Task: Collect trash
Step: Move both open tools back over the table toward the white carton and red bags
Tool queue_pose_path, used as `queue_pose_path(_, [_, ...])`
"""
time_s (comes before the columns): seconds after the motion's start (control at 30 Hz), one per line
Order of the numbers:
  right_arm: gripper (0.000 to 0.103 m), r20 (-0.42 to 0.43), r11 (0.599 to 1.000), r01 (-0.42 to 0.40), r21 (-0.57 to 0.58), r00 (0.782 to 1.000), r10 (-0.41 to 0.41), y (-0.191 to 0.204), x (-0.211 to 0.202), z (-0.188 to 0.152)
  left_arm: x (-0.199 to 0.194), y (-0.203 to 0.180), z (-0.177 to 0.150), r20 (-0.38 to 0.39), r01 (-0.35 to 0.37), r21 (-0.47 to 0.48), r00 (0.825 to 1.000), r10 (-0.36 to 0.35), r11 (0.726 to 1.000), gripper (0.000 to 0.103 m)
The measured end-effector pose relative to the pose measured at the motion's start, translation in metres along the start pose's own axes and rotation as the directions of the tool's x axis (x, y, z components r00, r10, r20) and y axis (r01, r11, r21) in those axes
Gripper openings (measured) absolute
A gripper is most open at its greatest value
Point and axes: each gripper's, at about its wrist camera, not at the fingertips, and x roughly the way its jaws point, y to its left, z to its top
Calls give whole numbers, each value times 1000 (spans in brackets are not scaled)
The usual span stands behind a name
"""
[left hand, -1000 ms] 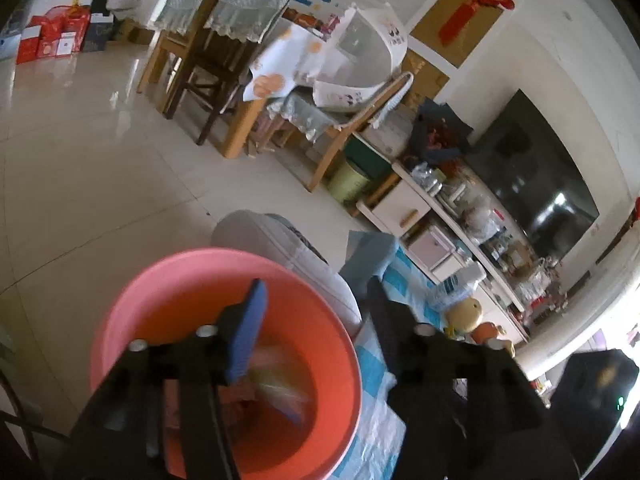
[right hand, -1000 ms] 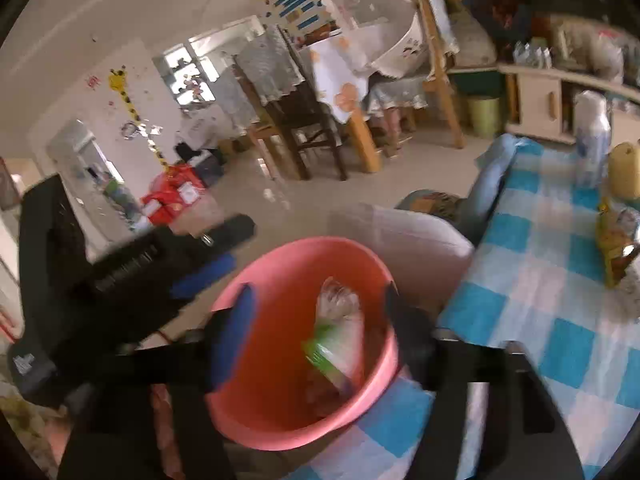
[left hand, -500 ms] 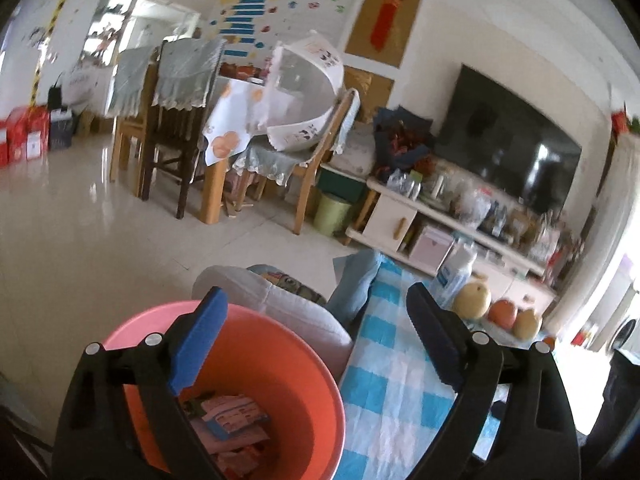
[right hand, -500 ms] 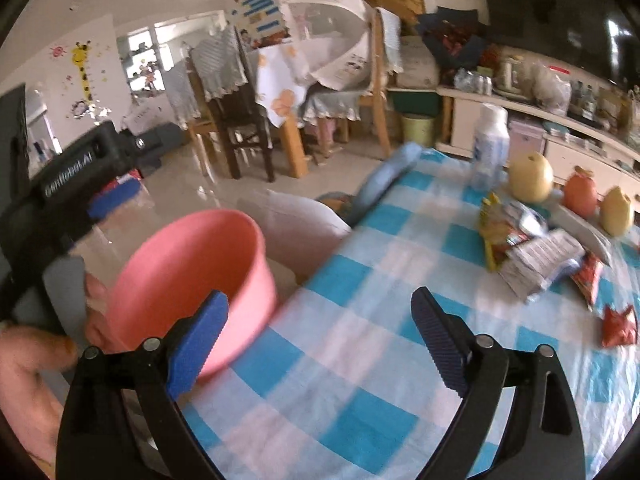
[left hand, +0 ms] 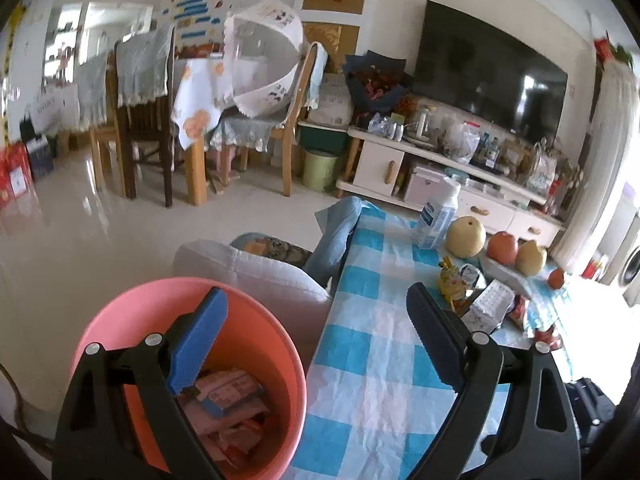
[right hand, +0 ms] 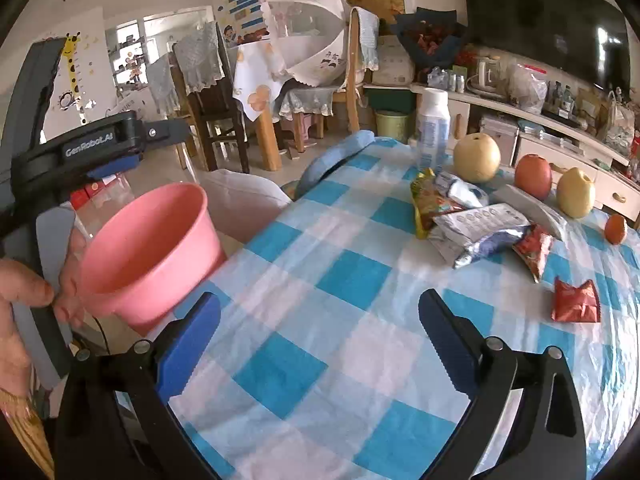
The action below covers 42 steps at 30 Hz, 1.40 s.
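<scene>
Right gripper (right hand: 318, 344), jaws opening and empty, faces wrappers (right hand: 480, 228) beyond the pink bucket (right hand: 148, 248) — approach low; left gripper (left hand: 316, 344) released.

left gripper (left hand: 316, 332): fingers spread wide, empty | pink bin (left hand: 120, 320): off the desk's (left hand: 372, 360) left edge, wrappers inside | more wrappers (left hand: 490, 306), fruit (left hand: 466, 236): far right edge

Shelf clutter (left hand: 500, 148) too small, blurred
</scene>
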Motion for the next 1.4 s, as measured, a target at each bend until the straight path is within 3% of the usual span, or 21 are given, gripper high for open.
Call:
queue_pose_path(0.27, [98, -74, 998, -26, 65, 997, 31, -28, 0, -15, 4, -27, -2, 23, -9, 82, 1000, 7, 997, 92])
queue_pose_path(0.4, [98, -70, 994, -45, 104, 996, 53, -44, -8, -22, 9, -39, -5, 18, -17, 109, 1000, 15, 994, 91])
queue_pose_path(0.77, [98, -108, 978, -5, 209, 994, 28, -100, -22, -30, 18, -75, -10, 9, -17, 154, 1000, 16, 988, 92])
queue_pose_path(0.9, [98, -82, 964, 15, 266, 997, 7, -130, -33, -32, 23, -99, -14, -3, 6, 184, 1000, -5, 983, 91])
queue_pose_path(1.1, [98, -64, 929, 57, 366, 997, -36, -184, -50, -31, 34, -150, -26, -28, 60, 284, 998, -55, 957, 91])
queue_pose_path(1.4, [98, -113, 900, 119, 420, 991, -78, -236, -53, -34, 59, -223, -46, -79, 121, 458, 992, -95, 881, 91])
